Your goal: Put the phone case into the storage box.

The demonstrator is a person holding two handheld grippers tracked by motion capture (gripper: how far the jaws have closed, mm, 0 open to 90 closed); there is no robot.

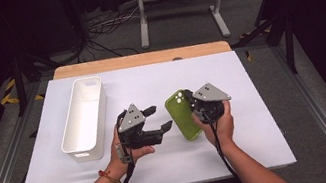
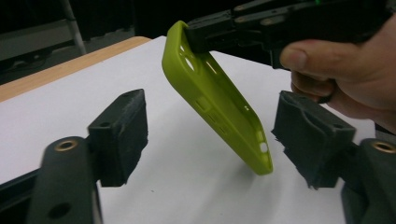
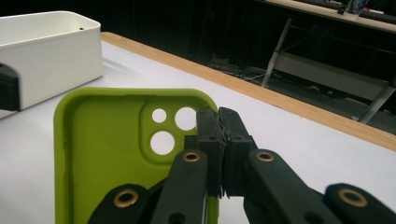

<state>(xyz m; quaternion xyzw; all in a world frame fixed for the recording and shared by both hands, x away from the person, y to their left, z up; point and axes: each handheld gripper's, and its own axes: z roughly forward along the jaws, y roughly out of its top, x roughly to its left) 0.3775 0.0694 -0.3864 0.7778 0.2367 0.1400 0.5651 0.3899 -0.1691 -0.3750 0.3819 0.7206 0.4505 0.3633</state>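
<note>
High view first: a green phone case (image 1: 183,114) sits over the right half of the white desk (image 1: 159,168), roughly midway between the near and far edges, and the right gripper (image 1: 192,99) is clamped on its rim at the corner with the camera holes. Right gripper view confirms the clench: both black jaws are pressed together over the edge of the phone case (image 3: 100,149) just beside the three round cut-outs, with the hollow inside of the case facing the camera. Left gripper view shows the phone case (image 2: 212,95) tilted, its upper corner pinched by the right gripper (image 2: 196,35) and its lower corner down near the desk top (image 2: 187,186); whether that corner touches the surface I cannot tell. The left gripper (image 1: 160,119) is released, with the case's lower end standing in the gap between the pads without either pad touching it. A white bin (image 1: 83,118) lies well to the left, nearer the desk's left edge, running lengthwise from near to far. A light wooden strip (image 1: 140,59) runs along the far edge of the desk.
</note>
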